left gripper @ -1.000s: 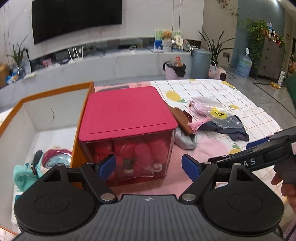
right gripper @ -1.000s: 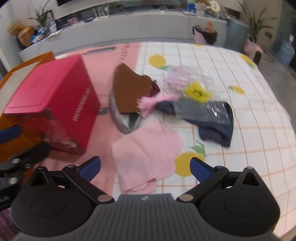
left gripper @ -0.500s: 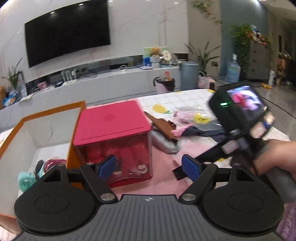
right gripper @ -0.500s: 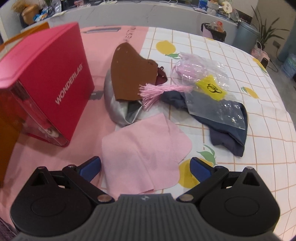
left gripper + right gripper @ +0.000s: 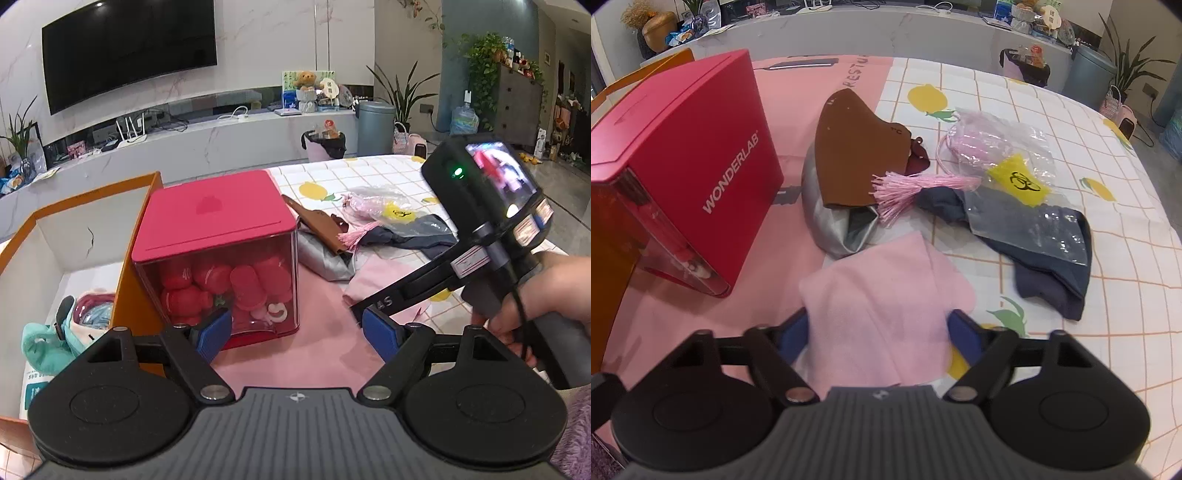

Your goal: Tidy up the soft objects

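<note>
while the right tongs [image 5: 877, 334] close around the pink cloth [image 5: 886, 291] lying flat between their fingers, the left tongs [image 5: 297, 330] stand wide and empty beside the red box [image 5: 218, 254].

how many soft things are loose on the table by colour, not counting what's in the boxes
pink: 2, the pink cloth and the pink tassel
brown: 1, the brown mask
silver: 1, the silver pouch
navy: 1, the navy cloth
total: 5

WONDERLAB on the red box [image 5: 701, 155], biohazard sign on the clear bag's yellow label [image 5: 1019, 181]
</note>
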Demonstrator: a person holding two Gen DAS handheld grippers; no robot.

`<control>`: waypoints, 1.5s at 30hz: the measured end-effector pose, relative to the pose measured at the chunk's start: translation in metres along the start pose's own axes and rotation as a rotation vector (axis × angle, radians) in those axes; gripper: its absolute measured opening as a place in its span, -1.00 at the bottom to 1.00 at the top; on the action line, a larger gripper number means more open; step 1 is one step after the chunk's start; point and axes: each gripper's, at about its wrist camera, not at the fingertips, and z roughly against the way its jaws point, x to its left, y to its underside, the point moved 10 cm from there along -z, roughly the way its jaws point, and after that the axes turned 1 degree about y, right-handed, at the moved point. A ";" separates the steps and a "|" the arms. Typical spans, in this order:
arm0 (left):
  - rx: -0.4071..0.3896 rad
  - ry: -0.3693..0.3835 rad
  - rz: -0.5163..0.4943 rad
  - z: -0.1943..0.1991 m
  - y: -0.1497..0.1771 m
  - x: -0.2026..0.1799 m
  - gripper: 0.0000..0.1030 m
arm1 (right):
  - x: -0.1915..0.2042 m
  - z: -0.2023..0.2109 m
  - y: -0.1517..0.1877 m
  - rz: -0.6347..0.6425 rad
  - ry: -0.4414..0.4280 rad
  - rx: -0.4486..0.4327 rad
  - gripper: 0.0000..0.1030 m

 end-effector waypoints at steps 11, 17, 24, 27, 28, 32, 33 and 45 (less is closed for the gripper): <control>0.055 -0.008 0.014 -0.009 0.007 0.005 0.83 | -0.007 0.013 0.010 0.018 0.036 0.055 -0.70; 0.072 -0.013 0.010 -0.012 0.007 0.003 0.83 | -0.038 0.020 0.026 -0.029 0.093 0.113 -0.71; 0.077 -0.005 -0.006 -0.017 0.002 -0.010 0.83 | -0.085 0.031 0.039 -0.254 0.020 0.139 -0.71; 0.084 0.006 -0.023 -0.019 0.002 -0.019 0.83 | -0.107 0.036 0.041 -0.184 0.205 0.138 -0.71; 0.086 0.011 -0.033 -0.020 0.003 -0.022 0.83 | -0.111 0.037 0.043 -0.180 0.219 0.145 -0.71; 0.079 0.040 -0.085 -0.027 0.005 -0.040 0.83 | -0.116 0.037 0.047 -0.163 0.203 0.158 -0.71; 0.076 0.061 -0.108 -0.029 0.006 -0.046 0.83 | -0.115 0.037 0.047 -0.146 0.209 0.158 -0.71; -0.024 0.074 -0.507 -0.068 -0.015 -0.107 0.74 | -0.114 0.033 0.047 -0.152 0.135 0.149 -0.68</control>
